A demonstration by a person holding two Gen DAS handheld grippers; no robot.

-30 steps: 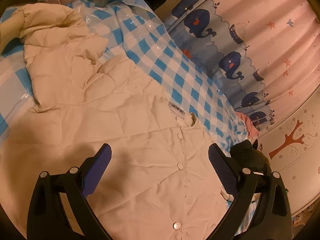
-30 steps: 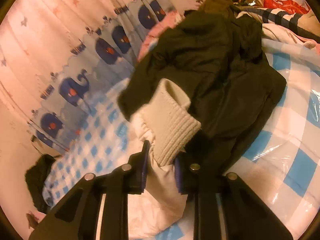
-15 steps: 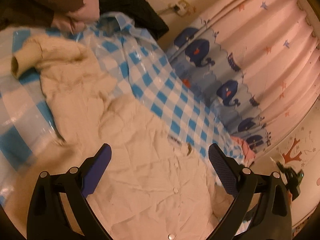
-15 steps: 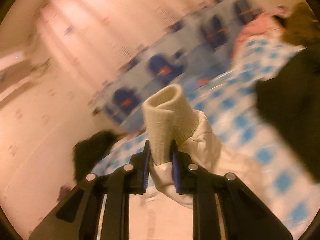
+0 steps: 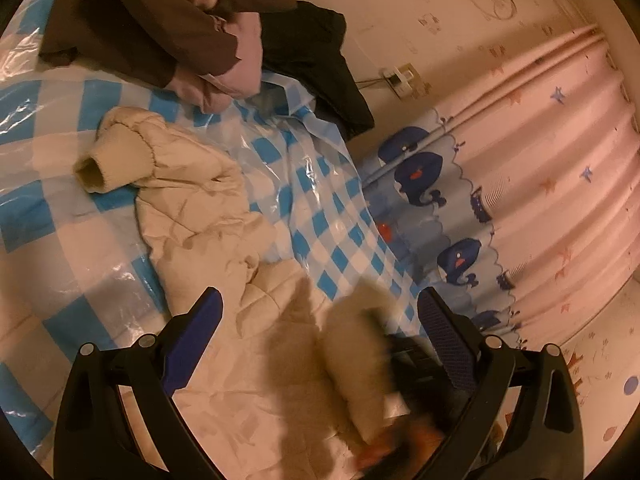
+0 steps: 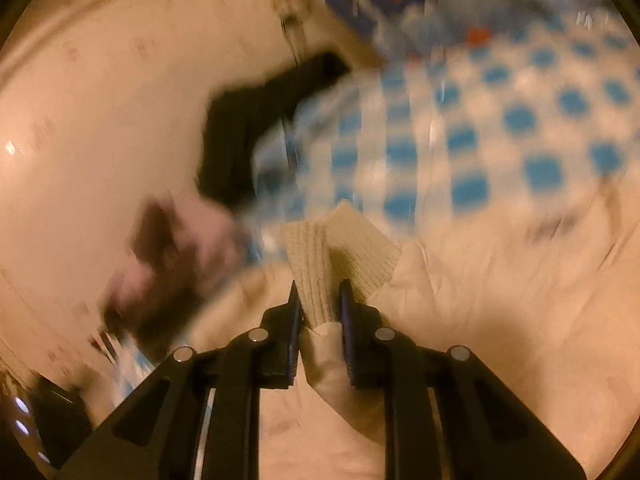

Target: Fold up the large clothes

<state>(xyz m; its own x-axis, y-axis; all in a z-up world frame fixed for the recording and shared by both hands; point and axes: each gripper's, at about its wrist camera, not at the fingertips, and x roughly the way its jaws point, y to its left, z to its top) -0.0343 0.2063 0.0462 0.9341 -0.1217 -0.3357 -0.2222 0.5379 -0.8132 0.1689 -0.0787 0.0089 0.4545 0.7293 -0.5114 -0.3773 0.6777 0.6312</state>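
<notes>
Two hand-held grippers: right (image 6: 320, 304) clamps the jacket cuff (image 6: 340, 248), left (image 5: 316, 340) gapes empty.

Left wrist view looks from above, angled down over the cream jacket (image 5: 208, 216) on the checked sheet (image 5: 328, 216) toward the curtain (image 5: 540, 168); right wrist view sits close on the same jacket's ribbed cuff (image 6: 340, 248), blurred, sharing jacket and sheet
</notes>
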